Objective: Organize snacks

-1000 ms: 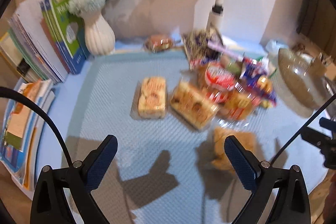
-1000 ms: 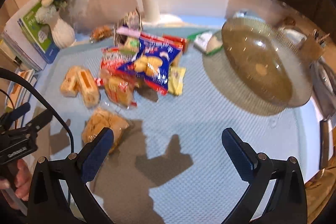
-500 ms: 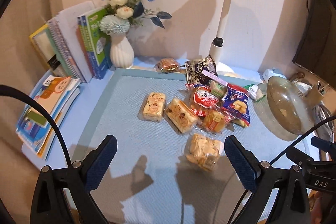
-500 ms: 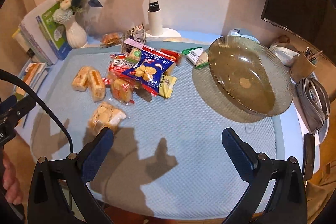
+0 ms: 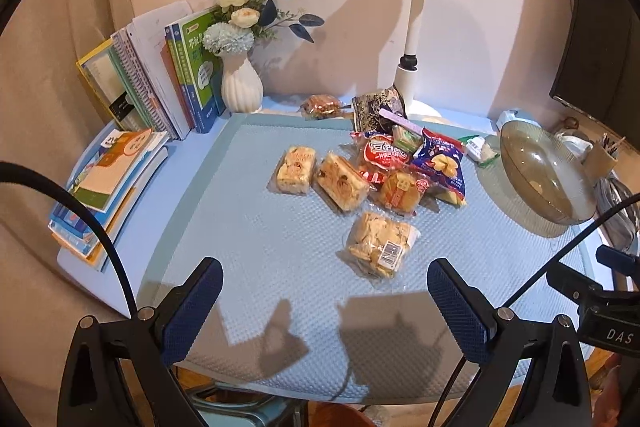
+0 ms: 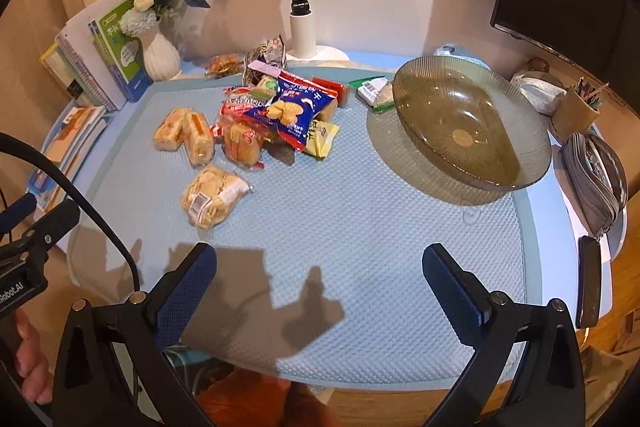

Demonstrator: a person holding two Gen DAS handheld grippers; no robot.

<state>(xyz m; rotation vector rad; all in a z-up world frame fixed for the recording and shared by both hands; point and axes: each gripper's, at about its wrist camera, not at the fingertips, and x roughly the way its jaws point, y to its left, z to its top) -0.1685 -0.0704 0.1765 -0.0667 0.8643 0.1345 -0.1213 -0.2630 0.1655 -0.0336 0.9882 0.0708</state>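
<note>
Holding, left gripper (image 5: 324, 303): I kept it released, jaws wide apart, nothing between them, above the near mat (image 5: 280, 247).
Right gripper (image 6: 320, 287): released, jaws wide, empty.
Snack pile (image 6: 276, 115): lay mid-mat, toward the far side.
Cracker pack (image 5: 378, 243): lay alone, just near of the pile.
Glass bowl (image 6: 516, 147): stood at right, apart from the snacks.

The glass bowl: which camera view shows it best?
The right wrist view: the glass bowl lies whole and near there, empty, on the blue mat. The left wrist view shows the bowl small at the right edge, crossed by a black cable.
</note>
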